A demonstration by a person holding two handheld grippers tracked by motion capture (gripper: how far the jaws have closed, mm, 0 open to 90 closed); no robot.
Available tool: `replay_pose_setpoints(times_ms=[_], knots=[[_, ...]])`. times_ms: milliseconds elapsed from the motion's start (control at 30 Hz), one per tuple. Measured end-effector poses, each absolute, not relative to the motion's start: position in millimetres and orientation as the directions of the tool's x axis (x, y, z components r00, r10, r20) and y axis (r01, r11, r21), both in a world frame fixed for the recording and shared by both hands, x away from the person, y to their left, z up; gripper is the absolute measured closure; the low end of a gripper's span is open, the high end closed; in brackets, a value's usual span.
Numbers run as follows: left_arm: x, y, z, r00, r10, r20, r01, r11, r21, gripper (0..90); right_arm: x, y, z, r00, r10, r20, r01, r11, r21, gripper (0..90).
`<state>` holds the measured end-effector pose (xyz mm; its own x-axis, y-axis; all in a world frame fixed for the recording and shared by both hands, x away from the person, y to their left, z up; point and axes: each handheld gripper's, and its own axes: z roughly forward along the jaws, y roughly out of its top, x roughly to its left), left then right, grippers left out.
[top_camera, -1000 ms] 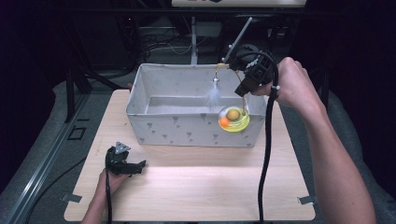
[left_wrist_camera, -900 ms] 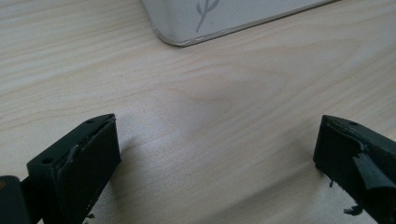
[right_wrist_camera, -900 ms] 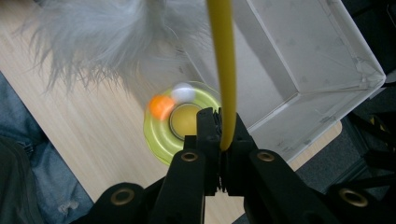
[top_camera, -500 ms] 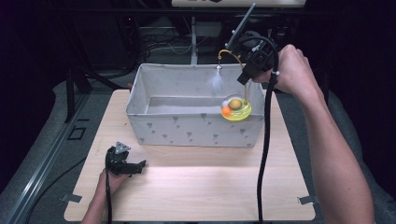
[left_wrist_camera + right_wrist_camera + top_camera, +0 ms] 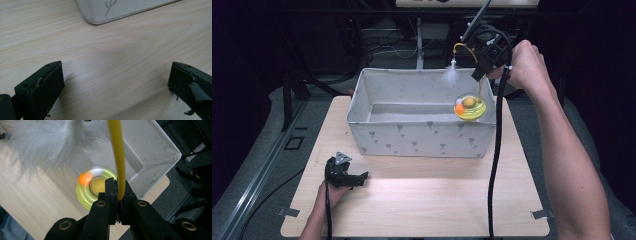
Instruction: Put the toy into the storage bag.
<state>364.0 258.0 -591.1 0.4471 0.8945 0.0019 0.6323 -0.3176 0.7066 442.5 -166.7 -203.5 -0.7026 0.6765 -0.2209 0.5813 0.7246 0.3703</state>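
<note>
A cat toy hangs from my right gripper [image 5: 479, 75] over the right end of the white fabric bin [image 5: 422, 71]. The toy has a yellow-green ring base [image 5: 469, 108] with an orange ball and a pale ball, a thin yellow stem [image 5: 116, 150] and a white feather [image 5: 451, 76]. In the right gripper view my jaws [image 5: 117, 187] are shut on the yellow stem, with the ring base [image 5: 85, 192] below and the blurred feather [image 5: 47, 142] at upper left. My left gripper [image 5: 361, 176] rests on the table at front left, open, nothing between its jaws [image 5: 116, 85].
The light wooden table [image 5: 422, 200] has free room in front of the bin. A corner of the bin [image 5: 120, 10] lies just ahead of the left gripper. Black cable [image 5: 497, 150] trails down from the right gripper. Dark racks and cables stand behind the table.
My right hand has moved up and toward the far right, carrying the toy with it. The left gripper has stayed where it was.
</note>
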Motion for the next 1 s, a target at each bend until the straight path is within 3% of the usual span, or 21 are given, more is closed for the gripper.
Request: replay_pose_setpoints(times_ms=[633, 1000], knots=[[364, 258, -591, 0.446, 0.895, 0.001, 0.631, -0.315, 0.709, 0.4, 481, -189, -223, -0.617, 0.761, -0.199, 0.659, 0.638, 0.397, 88.3], [364, 258, -591, 0.446, 0.895, 0.001, 0.631, -0.315, 0.709, 0.4, 495, -195, -251, -0.605, 0.778, -0.172, 0.690, 0.619, 0.374, 88.3]])
